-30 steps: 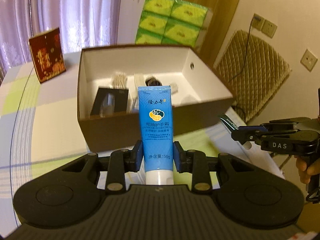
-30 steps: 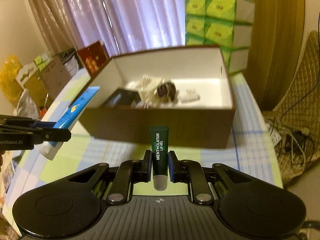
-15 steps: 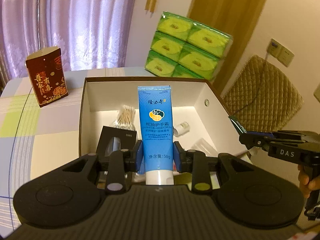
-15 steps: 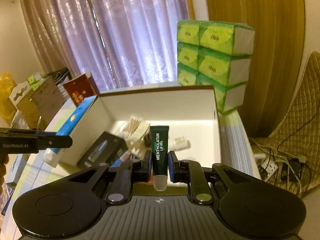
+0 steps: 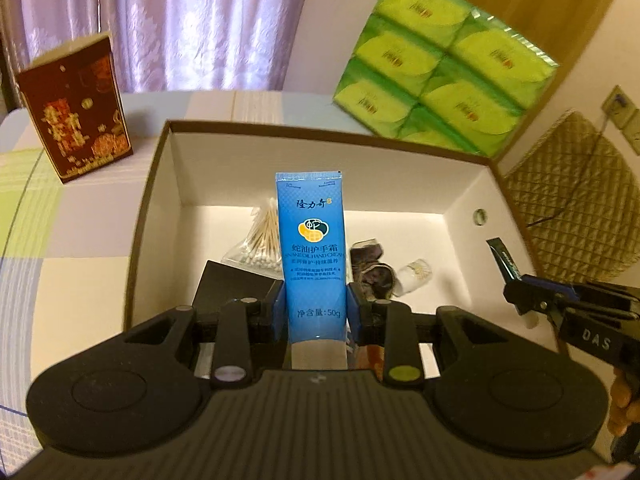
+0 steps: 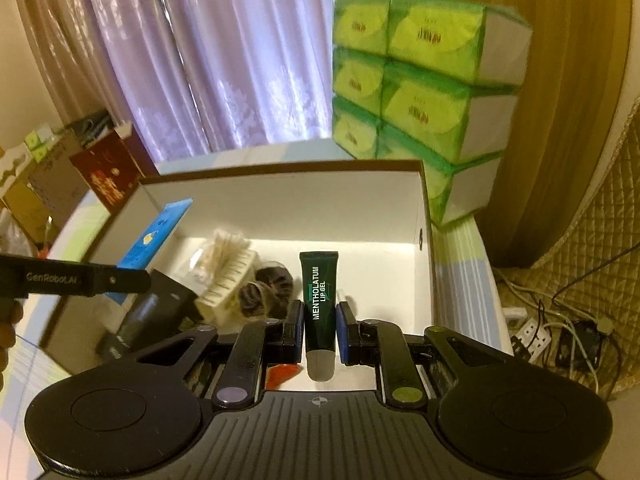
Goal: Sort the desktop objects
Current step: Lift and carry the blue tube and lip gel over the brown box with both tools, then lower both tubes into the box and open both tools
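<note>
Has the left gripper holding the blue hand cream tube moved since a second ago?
Yes. The left gripper has advanced over the brown cardboard box: its blue hand cream tube now hangs above the box's inside.

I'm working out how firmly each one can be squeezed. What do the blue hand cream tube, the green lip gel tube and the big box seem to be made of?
Blue hand cream tube: probably soft plastic with a glossy printed skin and a flat crimped end.
Green lip gel tube: likely the same, dark and glossy, with a pale cap.
Big box: looks like matte cardboard, brown outside and white inside, with thin straight walls.
</note>
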The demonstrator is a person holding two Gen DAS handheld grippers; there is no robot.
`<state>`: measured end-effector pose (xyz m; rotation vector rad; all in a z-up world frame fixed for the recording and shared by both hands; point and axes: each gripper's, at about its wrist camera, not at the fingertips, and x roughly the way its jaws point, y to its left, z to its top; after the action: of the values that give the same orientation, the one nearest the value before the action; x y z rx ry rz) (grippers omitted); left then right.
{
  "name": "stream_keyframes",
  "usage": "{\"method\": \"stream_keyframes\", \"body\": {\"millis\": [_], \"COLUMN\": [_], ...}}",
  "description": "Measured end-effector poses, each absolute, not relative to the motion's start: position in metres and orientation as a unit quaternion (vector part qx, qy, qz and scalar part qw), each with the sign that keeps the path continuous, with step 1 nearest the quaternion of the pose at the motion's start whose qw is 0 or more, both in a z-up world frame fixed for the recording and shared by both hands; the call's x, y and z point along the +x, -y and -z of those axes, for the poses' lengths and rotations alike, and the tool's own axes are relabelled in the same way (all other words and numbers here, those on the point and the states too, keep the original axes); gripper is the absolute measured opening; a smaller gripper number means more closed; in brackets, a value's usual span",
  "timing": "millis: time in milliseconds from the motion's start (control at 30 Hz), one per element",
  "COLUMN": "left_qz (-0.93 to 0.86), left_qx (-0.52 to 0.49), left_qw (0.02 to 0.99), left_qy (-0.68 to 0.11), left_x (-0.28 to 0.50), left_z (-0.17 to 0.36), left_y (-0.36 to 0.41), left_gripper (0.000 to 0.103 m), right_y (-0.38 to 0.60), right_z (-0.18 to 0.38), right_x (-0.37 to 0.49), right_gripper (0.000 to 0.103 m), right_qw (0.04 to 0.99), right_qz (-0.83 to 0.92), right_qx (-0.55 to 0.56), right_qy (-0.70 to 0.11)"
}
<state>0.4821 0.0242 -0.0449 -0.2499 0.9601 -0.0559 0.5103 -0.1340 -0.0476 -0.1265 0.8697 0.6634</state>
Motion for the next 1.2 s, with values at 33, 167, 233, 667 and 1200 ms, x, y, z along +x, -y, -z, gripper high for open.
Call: {"method": "stream_keyframes", "body": {"millis": [33,167,233,667,1200], "left_qz": [0.024,0.013,0.009,0.009,0.015], "left_qx": [-0.121,-0.122,-0.121,-0.13,-0.092], "left_qw": [0.876,0.87,0.867,0.854,0.87], "left_qy": [-0.466,-0.478,-0.484,-0.504,-0.484], "left_x": [0.488,0.509,0.518,0.542,0.538], "left_z": [0.05,0.064,0.07,0.101,0.082], "left_y": [-0.024,-0.022,-0.02,-0.022,-0.022], "left_gripper": [0.026,0.026,0.026,0.027,0.044], "right_y": [0.133,0.128,0.125,0.117,0.101], "right_z": [0.051,0.06,0.064,0.075,0.081], "right_x": [0.513,0.525,0.53,0.546,0.546], "right_gripper": [0.013,0.013,0.013,0.013,0.013], "right_qw": [0.851,0.847,0.846,0.842,0.841], "right_qz": [-0.315,-0.312,-0.311,-0.307,-0.302], "right_qx": [-0.063,-0.073,-0.077,-0.105,-0.167], "right_qy": [-0.416,-0.424,-0.427,-0.432,-0.416]}}
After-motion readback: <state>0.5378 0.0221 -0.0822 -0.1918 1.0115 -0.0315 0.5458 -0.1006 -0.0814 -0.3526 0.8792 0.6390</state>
